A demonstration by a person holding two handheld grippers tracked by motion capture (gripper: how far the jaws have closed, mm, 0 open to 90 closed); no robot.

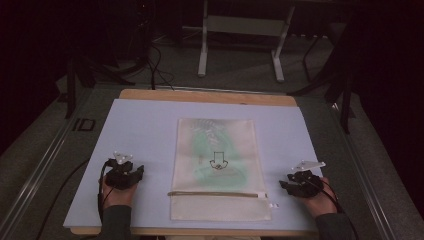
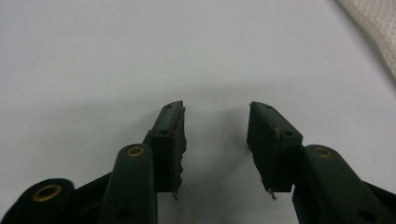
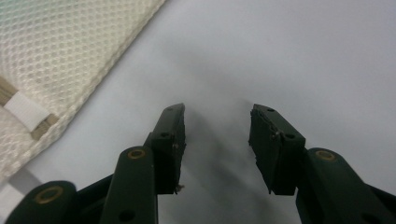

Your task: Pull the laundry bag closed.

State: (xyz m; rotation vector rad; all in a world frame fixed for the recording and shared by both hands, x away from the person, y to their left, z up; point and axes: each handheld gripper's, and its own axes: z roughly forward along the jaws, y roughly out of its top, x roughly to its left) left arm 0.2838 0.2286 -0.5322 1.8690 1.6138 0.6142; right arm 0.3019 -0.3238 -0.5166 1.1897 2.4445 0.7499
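Mesh bag lay flat, both grippers empty beside it.

The mesh bag [image 1: 216,170] lay mid-surface [image 1: 145,125], something green inside, its zipper [image 1: 217,194] near the person. It looked light, soft and floppy; the stitched edge or zipper tab seemed the best hold. Left gripper [image 2: 215,122] and right gripper [image 3: 217,122] stood parted, holding nothing.

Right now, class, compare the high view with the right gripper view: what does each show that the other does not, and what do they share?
High view alone: the whole mesh bag with green contents and a black drawing, the left gripper, both hands, the wooden table edge and the floor beyond.

Right gripper view alone: the bag's honeycomb weave and white tab close up, and the right gripper with jaws apart, empty.

Shared: the bag, the pale blue mat and the right gripper.
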